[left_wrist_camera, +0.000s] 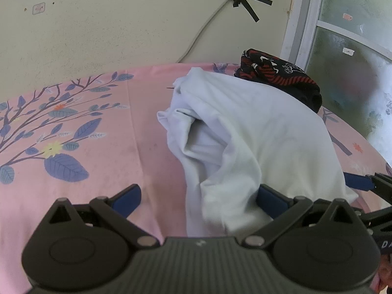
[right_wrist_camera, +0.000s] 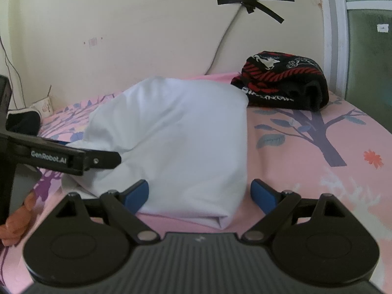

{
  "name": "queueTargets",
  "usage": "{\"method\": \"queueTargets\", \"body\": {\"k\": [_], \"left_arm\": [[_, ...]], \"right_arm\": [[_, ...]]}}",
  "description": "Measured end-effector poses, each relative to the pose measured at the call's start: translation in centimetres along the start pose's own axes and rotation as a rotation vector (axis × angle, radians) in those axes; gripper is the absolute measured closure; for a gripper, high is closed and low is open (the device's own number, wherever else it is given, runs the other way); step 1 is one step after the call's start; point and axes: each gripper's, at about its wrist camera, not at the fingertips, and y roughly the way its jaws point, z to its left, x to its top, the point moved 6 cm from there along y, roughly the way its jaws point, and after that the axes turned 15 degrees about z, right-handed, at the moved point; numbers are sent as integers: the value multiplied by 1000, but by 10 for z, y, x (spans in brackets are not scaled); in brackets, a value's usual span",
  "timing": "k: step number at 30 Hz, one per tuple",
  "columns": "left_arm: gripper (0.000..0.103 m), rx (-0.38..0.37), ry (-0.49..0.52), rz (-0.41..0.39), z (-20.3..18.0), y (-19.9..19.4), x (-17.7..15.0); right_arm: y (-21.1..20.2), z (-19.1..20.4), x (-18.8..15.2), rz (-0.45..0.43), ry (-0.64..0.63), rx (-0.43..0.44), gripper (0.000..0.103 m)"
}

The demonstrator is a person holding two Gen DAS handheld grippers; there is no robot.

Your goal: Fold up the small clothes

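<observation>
Your left tool [left_wrist_camera: 198,196] stood wide open with the near end of the white garment [left_wrist_camera: 240,132] bunched between its fingers, pads not pressing it. Your right tool [right_wrist_camera: 199,196] was also wide open, straddling that garment's near folded corner, nothing gripped. Task looked partway: the white garment was doubled over but lumpy, its left opening gaping and the edges uneven, so I judged at least one flattening fold remained. It lay on the pink floral sheet [right_wrist_camera: 306,171], middle of the bed. Just behind it, at the wall, the black-and-red patterned garment [right_wrist_camera: 281,83] sat already bundled, touching its far corner.
</observation>
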Motion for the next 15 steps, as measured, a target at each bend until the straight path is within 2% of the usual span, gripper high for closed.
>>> {"method": "queueTargets", "body": {"k": [15], "left_arm": [[0, 0, 1, 0, 0, 0, -1]], "right_arm": [[-2, 0, -2, -8, 11, 16, 18]]}}
